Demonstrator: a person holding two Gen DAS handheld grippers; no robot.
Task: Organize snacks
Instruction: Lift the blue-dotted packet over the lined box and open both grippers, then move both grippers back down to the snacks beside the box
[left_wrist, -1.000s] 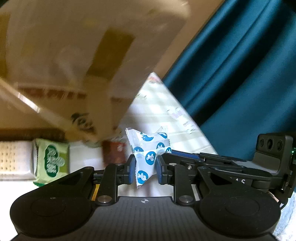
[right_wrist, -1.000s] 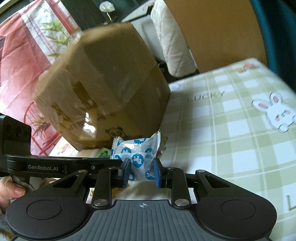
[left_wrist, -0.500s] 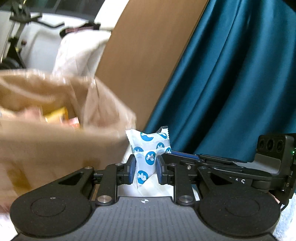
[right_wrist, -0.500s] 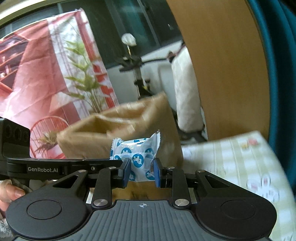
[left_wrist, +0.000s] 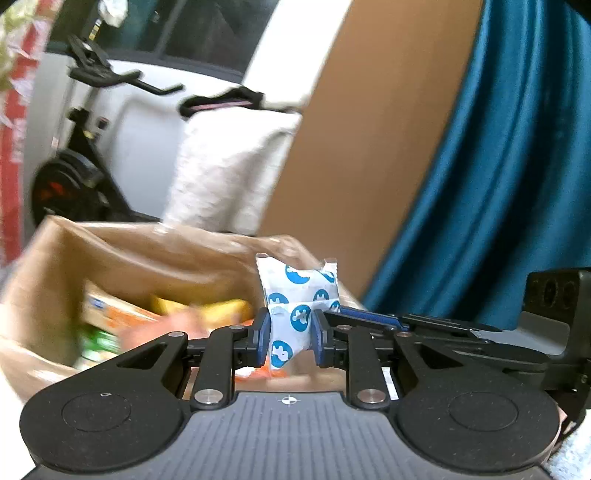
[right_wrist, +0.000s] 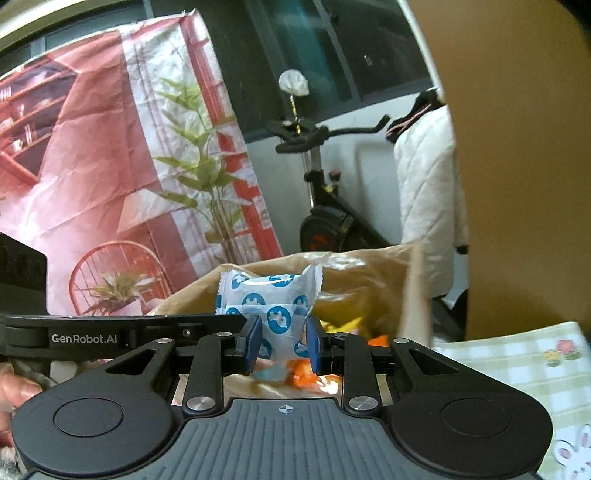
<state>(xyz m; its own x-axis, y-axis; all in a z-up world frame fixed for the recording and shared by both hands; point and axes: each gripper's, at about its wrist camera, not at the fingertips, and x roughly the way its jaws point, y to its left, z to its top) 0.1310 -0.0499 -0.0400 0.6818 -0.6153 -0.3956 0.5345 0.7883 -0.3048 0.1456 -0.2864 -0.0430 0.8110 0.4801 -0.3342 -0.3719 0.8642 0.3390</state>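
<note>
While both claws clamp one white, blue-dotted snack packet (left_wrist: 299, 310) between them, we hold it above an open cardboard box (left_wrist: 122, 258). Left claw (left_wrist: 290, 338) and right claw (right_wrist: 281, 341) pinch opposite ends; blurred snacks fill the box.

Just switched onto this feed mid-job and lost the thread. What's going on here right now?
Snacks are being sorted into a cardboard box. The left gripper is shut on a white packet with blue bunny dots, and the right gripper is shut on a similar packet. Both packets are held near the open top of the box, not yet released. Inside are other snacks, blurred, in orange, yellow and green wrappers. A checked tablecloth shows at right.
</note>
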